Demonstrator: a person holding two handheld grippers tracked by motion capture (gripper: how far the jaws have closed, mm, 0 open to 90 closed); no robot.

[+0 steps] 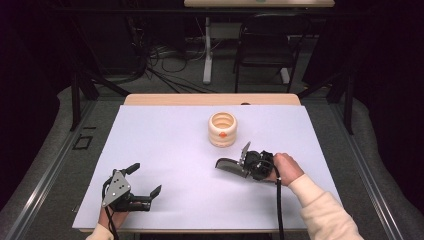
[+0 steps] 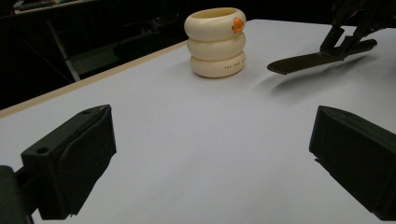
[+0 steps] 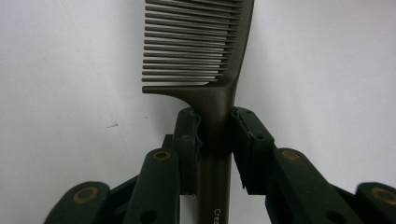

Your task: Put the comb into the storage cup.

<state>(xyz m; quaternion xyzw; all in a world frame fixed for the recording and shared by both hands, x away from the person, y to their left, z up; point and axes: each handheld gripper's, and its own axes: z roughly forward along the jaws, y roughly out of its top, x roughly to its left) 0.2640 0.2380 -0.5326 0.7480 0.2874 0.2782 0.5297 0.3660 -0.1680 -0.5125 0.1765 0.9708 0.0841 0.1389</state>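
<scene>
Fingers (image 3: 187,140) of the right gripper (image 3: 215,135) are being closed on a comb (image 3: 201,46), long axis pointing away; cup (image 1: 222,129) is lying just beyond; left gripper (image 1: 145,181) is being held open.

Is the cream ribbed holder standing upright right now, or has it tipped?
Upright. The cream holder stands on its base on the white table, open mouth facing up; the left gripper view shows its three rings stacked level.

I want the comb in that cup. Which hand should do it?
The right. Its hand-held gripper already clamps the comb near the cream cup; the left hand-held gripper sits open, farther away.
</scene>
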